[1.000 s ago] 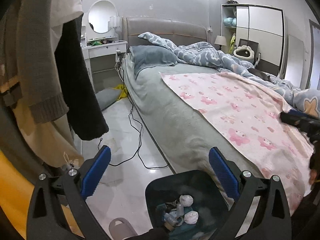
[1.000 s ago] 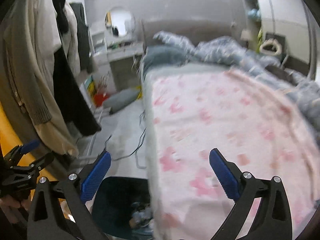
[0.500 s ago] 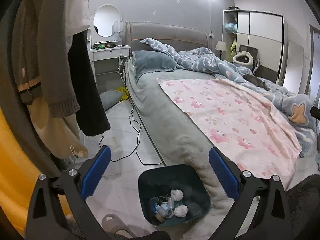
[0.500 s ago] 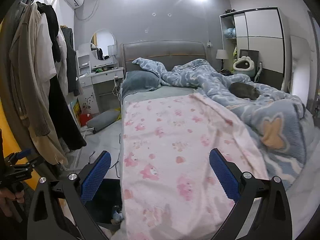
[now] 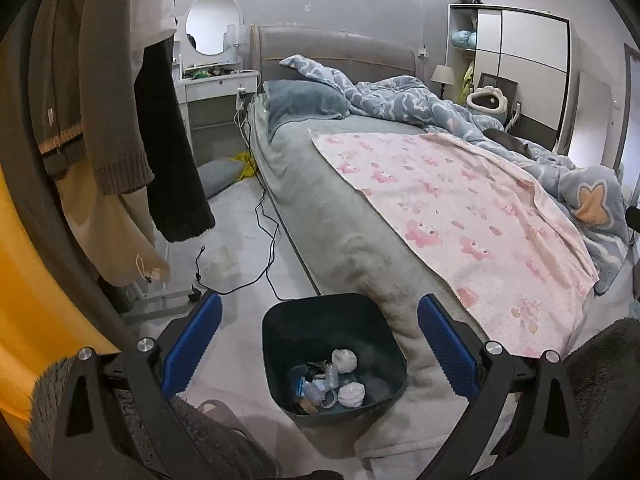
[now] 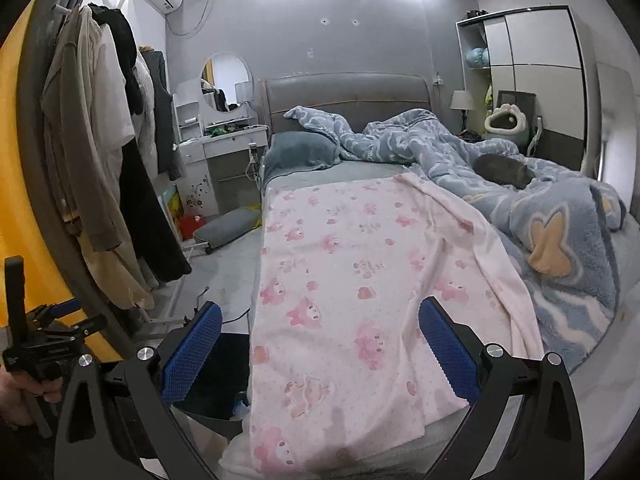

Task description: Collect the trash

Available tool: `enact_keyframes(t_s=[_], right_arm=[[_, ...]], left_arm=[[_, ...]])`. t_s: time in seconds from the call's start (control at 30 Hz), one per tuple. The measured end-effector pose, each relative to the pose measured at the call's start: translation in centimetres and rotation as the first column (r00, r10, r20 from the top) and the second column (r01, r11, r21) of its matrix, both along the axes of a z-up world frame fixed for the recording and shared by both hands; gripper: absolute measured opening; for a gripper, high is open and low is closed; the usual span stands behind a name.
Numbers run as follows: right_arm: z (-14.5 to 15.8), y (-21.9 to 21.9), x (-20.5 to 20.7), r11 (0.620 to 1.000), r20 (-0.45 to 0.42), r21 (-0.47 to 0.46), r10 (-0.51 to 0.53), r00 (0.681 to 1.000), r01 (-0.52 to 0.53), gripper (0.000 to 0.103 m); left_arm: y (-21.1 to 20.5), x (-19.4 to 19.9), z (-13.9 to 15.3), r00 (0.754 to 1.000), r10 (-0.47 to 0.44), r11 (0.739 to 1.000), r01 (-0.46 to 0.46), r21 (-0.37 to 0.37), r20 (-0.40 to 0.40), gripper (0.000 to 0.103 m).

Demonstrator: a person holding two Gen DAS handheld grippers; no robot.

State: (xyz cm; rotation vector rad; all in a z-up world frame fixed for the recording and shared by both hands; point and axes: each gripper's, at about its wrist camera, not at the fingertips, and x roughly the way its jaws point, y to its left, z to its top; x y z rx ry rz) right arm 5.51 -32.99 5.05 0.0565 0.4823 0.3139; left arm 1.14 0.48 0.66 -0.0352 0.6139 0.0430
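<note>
The left hand-held gripper (image 5: 318,354) hangs wide open and empty, directly above the dark bin (image 5: 362,316), which stands upright, mouth up, against the bed (image 5: 344,236). Inside lie two white wads (image 5: 345,360) and what may be wrappers. The right hand-held gripper (image 6: 320,354), also spread open, faces the pink blanket (image 6: 360,264).

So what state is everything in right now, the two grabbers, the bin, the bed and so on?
left gripper: open, empty, above the bin
right gripper: open, empty, over the bed
trash bin: upright on the floor, partly filled
pink blanket: spread flat
blue duvet: rumpled
black cable: loose on the floor
wardrobe: doors shut
</note>
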Motion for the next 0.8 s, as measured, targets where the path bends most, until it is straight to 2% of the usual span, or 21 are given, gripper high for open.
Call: enact_keyframes(t_s=[0.4,0.8], right_arm=[[0.0,1.2,0.0,0.999,-0.006,-0.029,0.039,0.999,-0.039,0.1],[-0.1,1.1,0.0,0.999,-0.008,-0.012,0.034,0.999,-0.034,0.1]], left_arm=[[0.2,-0.1,0.2,1.0,0.004,1.0,-0.003,-0.019,0.028,0.1],[-0.1,-0.1,0.2,1.0,-0.004,1.0,0.004,-0.014,0.024,0.1]])
